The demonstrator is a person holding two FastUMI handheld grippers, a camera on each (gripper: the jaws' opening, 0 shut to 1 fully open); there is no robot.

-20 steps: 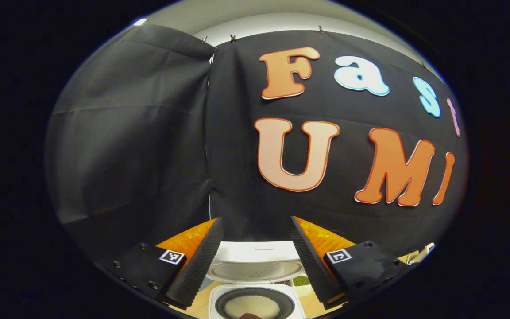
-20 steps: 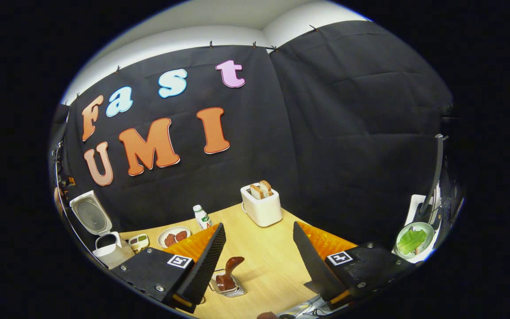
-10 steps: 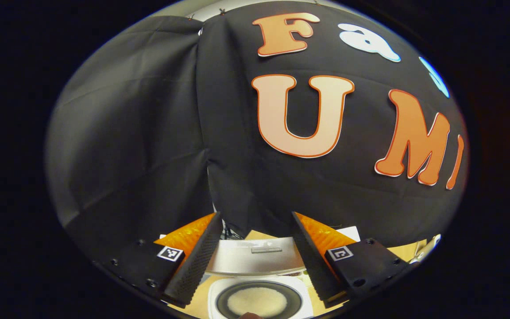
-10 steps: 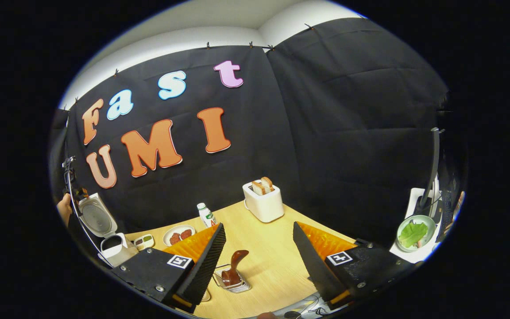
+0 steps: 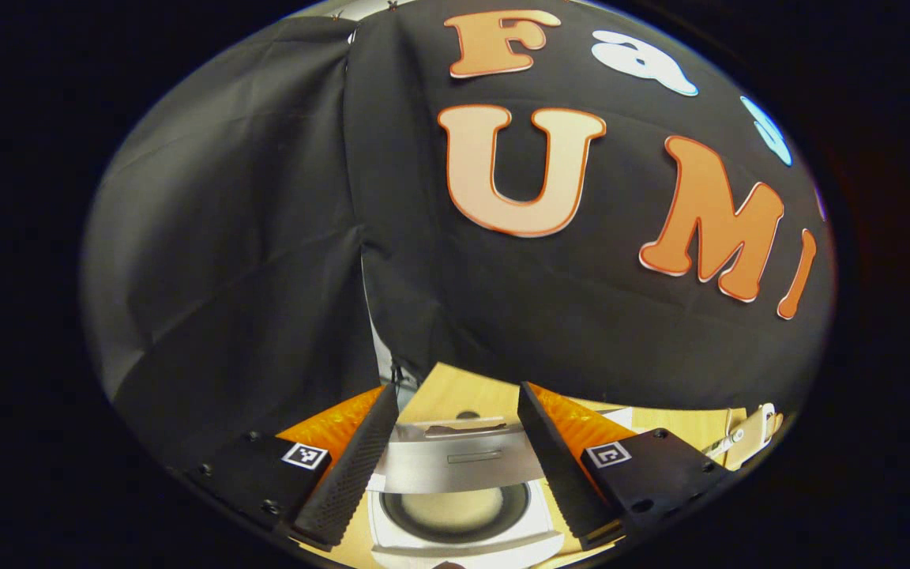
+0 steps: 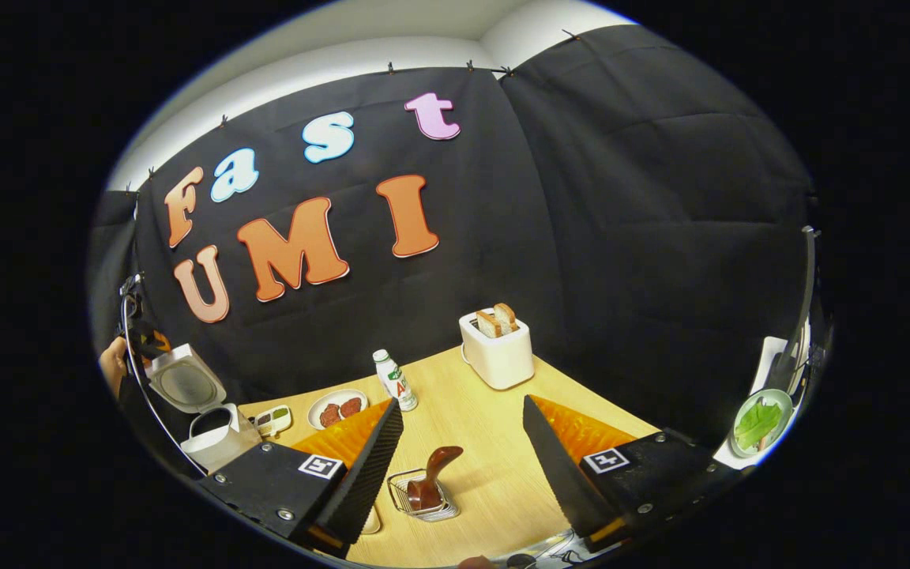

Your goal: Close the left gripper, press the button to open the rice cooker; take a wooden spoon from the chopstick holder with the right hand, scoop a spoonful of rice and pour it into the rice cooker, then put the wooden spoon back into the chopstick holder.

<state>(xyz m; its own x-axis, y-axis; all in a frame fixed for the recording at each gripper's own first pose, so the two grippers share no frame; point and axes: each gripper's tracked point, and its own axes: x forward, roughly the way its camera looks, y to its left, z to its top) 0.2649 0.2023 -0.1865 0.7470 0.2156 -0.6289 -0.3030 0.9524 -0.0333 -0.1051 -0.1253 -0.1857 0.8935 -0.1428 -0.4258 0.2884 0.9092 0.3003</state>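
With the wooden spoon (image 6: pixel 433 474) parked in the chopstick holder (image 6: pixel 423 496) just ahead, my right gripper (image 6: pixel 459 458) hangs wide open and empty, while my left gripper (image 5: pixel 455 458), jaws spread on nothing, hovers above the open rice cooker (image 5: pixel 455 518).

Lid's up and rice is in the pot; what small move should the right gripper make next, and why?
Probably nothing more than backing away: the right gripper is open and empty, and the wooden spoon stands in the chopstick holder.
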